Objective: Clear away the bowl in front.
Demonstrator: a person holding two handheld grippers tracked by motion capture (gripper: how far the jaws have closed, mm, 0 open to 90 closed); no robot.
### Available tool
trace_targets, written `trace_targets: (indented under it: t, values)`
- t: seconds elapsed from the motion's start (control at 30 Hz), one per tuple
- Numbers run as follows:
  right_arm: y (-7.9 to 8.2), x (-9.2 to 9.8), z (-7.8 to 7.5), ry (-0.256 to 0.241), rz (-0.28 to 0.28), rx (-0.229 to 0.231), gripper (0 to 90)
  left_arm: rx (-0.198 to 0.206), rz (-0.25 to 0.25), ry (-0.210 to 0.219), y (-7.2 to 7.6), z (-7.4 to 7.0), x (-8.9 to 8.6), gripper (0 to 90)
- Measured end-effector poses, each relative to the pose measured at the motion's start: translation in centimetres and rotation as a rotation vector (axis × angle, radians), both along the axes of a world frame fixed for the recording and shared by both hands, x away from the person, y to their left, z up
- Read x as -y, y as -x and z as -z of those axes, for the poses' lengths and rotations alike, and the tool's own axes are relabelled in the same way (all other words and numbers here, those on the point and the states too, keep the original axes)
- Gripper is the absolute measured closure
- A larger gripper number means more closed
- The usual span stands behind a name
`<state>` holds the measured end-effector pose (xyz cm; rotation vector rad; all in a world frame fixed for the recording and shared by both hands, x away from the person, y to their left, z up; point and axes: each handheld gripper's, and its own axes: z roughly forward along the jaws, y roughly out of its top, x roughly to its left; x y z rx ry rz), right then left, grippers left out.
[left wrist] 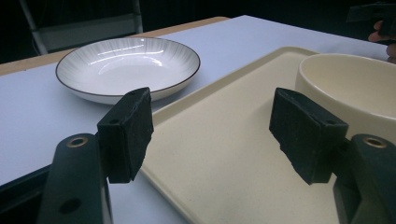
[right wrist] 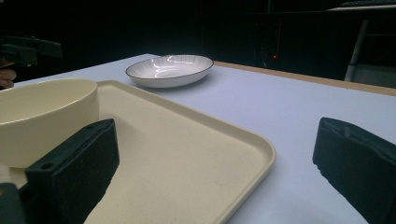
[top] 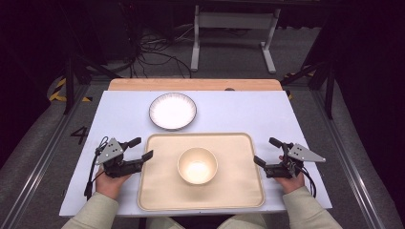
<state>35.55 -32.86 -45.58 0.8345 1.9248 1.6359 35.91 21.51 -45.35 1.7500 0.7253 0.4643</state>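
A cream tray (top: 157, 191) lies at the front middle of the white table, and a cream bowl (top: 197, 165) stands upright on it. Behind the tray sits a white plate with a dark rim (top: 172, 110). My left gripper (top: 142, 148) is open at the tray's left edge, nothing between its jaws. My right gripper (top: 267, 151) is open at the tray's right edge, also empty. In the left gripper view the jaws (left wrist: 212, 128) straddle the tray's corner (left wrist: 224, 154), with the plate (left wrist: 128, 67) beyond and the bowl (left wrist: 350, 88) at right. The right gripper view has the tray (right wrist: 187, 154), bowl (right wrist: 44, 112) and plate (right wrist: 170, 70).
The white table top (top: 239, 114) has a wooden strip (top: 191, 84) along its far edge. Behind it are a white stand (top: 234, 28) and cables on the floor. Dark frames stand at both sides.
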Motion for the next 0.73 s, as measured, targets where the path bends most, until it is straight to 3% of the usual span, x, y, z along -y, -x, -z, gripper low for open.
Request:
trace_targets:
  t: [0.17, 0.73]
  values:
    - [0.0, 0.0, 0.0, -0.004, -0.001, 0.001, 0.7, -0.045, 0.007, -0.023, -0.4, 1.1, 0.2, 31.8]
    - [0.0, 0.0, 0.0, -0.003, -0.001, -0.004, 0.7, -0.059, 0.005, -0.02, -0.6, 1.3, 0.1, 30.0]
